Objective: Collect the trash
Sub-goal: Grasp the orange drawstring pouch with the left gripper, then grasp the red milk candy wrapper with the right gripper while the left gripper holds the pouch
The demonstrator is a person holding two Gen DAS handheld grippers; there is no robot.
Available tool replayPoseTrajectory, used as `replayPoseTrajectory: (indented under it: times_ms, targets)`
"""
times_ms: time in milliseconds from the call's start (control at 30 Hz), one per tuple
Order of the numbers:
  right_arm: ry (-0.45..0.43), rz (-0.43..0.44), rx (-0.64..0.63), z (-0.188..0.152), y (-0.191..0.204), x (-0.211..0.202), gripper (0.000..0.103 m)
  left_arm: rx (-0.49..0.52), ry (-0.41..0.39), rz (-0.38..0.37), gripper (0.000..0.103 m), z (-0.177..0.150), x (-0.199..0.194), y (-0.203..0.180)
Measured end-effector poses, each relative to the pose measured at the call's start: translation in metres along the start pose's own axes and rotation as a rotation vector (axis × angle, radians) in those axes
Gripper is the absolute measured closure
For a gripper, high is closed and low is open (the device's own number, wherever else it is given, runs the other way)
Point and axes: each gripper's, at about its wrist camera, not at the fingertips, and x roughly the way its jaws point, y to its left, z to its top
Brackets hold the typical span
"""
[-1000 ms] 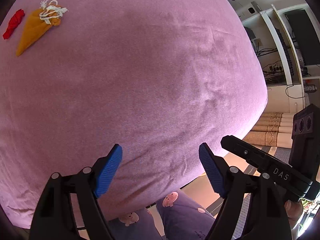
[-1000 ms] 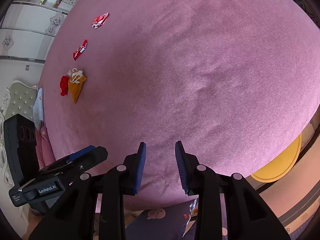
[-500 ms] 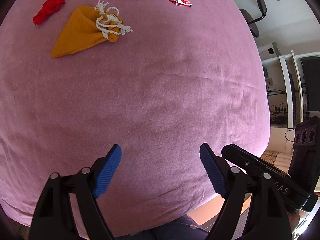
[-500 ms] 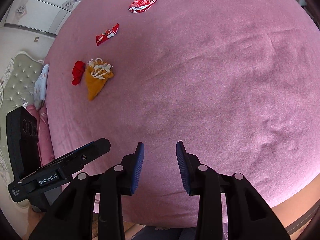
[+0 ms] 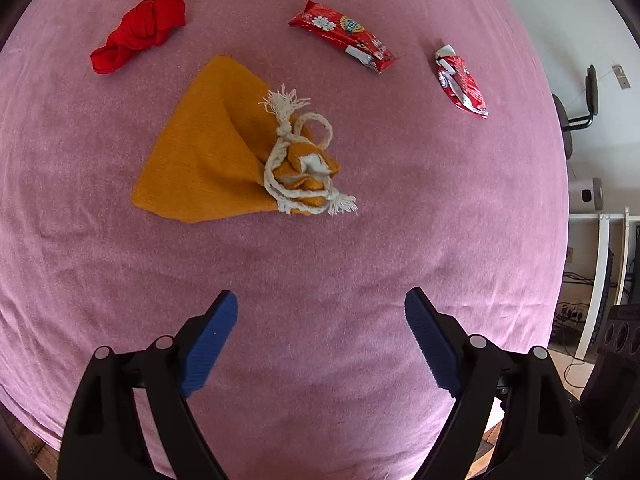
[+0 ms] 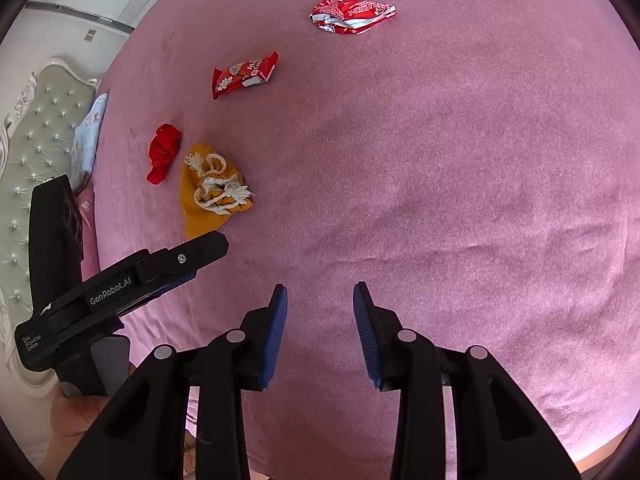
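An orange drawstring pouch (image 5: 212, 152) (image 6: 208, 196) lies on the pink bed sheet, its white cord loosely bunched at the mouth. Around it lie a red crumpled bundle (image 5: 140, 32) (image 6: 162, 152), a red snack-bar wrapper (image 5: 344, 36) (image 6: 244, 74) and a crumpled red wrapper (image 5: 460, 80) (image 6: 352, 12). My left gripper (image 5: 320, 296) hovers just short of the pouch, its jaws wide and still opening, with nothing between them. It also shows at the left of the right wrist view as the left gripper (image 6: 120, 284). My right gripper (image 6: 320, 288) stands partly open over bare sheet, holding nothing.
The pink sheet (image 5: 360, 240) covers a wide bed. A tufted headboard (image 6: 32, 128) and a pale blue pillow (image 6: 90, 136) are at the left. An office chair (image 5: 576, 108) and white shelving (image 5: 596, 280) stand beyond the bed's right edge. A hand (image 6: 80, 412) holds the left gripper.
Both grippers have travelled across the bed toward the pouch and wrappers, which now look much larger and nearer. The left jaws stand slightly wider. The views have rolled.
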Motion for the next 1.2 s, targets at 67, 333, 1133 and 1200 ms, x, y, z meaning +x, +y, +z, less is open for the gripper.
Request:
replayPoseTrajectory:
  times_ms: [67,333,1133,1200]
  targets:
    - [0.012,0.003,-0.004,0.012,0.000,0.006,0.069,-0.034,-0.003,0.008,0.018,0.013,0.007,0.004]
    - [0.067,0.008,-0.021,0.048,0.001,0.034,0.069,-0.135,-0.004,0.057,0.017,0.057,0.035,0.017]
    - [0.027,-0.014,-0.187,0.162,0.060,0.081,0.063,-0.218,-0.171,-0.016,0.054,0.111,0.000,0.048]
    - [0.012,-0.029,-0.225,0.172,0.072,0.085,0.061,-0.217,-0.184,-0.021,0.054,0.126,-0.005,0.049]
